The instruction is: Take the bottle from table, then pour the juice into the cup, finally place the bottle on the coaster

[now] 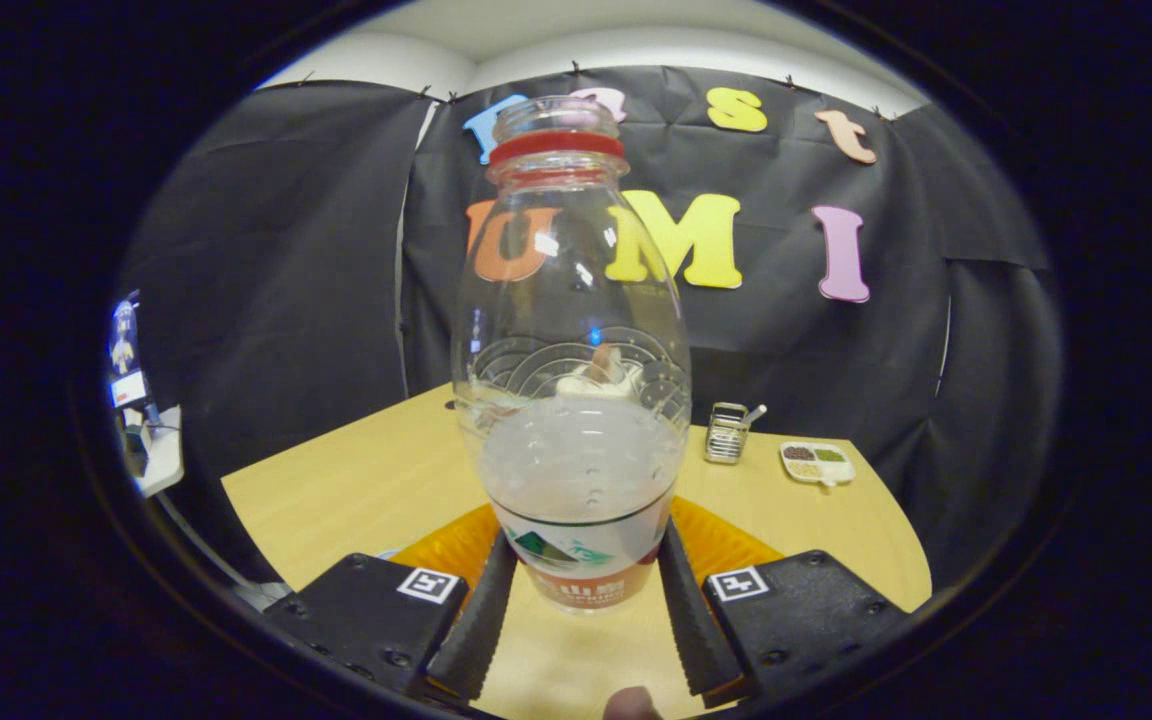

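Gripper view — hand-held gripper (581, 600) clamping bottle (571, 380); wire rack (726, 433), tray (816, 464) beyond.

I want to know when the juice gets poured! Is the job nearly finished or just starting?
Looks like somewhere in the middle. The gripper is shut on the bottle, upright with its cap off and still part full. An orange coaster lies right behind it, so the bottle is either just lifted or about to be set down. I can't see a cup, so I can't tell if pouring happened.

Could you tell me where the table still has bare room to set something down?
Bare wood lies left of the bottle, out to the table edge. Right is crowded: rack and tray. The tongs clamp the bottle over the coaster.
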`<act>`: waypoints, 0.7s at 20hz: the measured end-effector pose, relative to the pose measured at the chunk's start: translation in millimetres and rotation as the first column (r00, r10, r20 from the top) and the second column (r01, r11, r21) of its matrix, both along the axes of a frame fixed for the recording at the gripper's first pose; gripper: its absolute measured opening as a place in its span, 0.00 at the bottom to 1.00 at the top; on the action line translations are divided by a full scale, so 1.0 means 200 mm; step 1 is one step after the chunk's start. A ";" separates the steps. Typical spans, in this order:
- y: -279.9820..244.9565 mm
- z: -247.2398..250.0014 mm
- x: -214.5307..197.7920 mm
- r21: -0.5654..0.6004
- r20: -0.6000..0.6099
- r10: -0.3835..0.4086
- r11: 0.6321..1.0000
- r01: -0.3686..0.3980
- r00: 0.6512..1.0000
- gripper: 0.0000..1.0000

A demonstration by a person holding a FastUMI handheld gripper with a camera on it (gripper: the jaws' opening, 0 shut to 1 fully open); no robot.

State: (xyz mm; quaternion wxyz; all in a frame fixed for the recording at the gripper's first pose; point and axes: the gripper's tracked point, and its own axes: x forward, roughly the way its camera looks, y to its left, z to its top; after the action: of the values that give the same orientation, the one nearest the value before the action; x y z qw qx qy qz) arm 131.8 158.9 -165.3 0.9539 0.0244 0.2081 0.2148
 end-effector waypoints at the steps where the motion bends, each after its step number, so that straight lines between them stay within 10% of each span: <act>1: 0.02 0.01 0.05 0.001 0.002 0.003 1.000 -0.003 1.000 0.76; 14: 0.26 -0.44 0.57 0.025 0.000 0.030 0.999 -0.030 1.000 0.78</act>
State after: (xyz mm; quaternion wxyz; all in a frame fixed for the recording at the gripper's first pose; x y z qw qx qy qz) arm 245.2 211.7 -253.9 0.9501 0.0330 0.2061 0.2317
